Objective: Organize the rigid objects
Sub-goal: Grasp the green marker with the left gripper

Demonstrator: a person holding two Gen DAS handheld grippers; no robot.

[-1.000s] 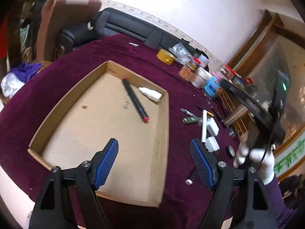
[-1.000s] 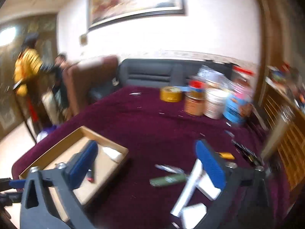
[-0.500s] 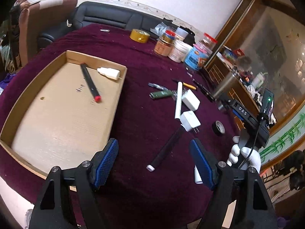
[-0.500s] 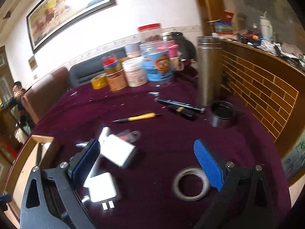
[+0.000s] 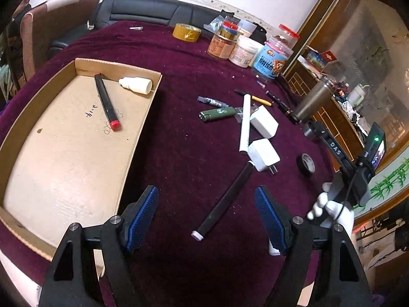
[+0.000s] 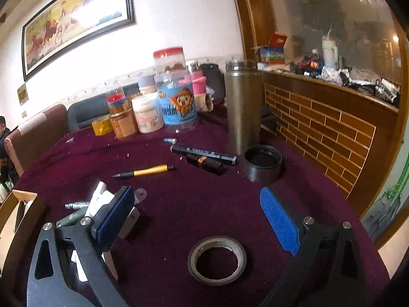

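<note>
My left gripper [image 5: 207,204] hangs open over the purple tablecloth, just right of the cardboard tray [image 5: 143,117]. A black marker with a white end [image 5: 225,199] lies on the cloth between its fingers, untouched. The tray holds a red-capped black marker [image 5: 104,99] and a white bottle [image 5: 135,85]. Two white chargers [image 5: 263,154], a white stick [image 5: 244,125] and a green lighter [image 5: 217,113] lie further out. My right gripper [image 6: 198,215] is open and empty, low above a black tape roll [image 6: 217,258]. A yellow pen [image 6: 145,171] and a black marker [image 6: 204,152] lie beyond it.
Several jars [image 6: 176,102] and a yellow tape roll [image 5: 186,32] stand along the table's far side. A steel flask [image 6: 242,107] and its dark lid [image 6: 262,162] stand at the right, by a wooden cabinet [image 6: 332,133]. A white-gloved hand [image 5: 329,207] holds the right gripper.
The left gripper has swung from above the tray to the loose items on its right. The right gripper turned right and dropped toward the black tape roll. Both stayed open.
</note>
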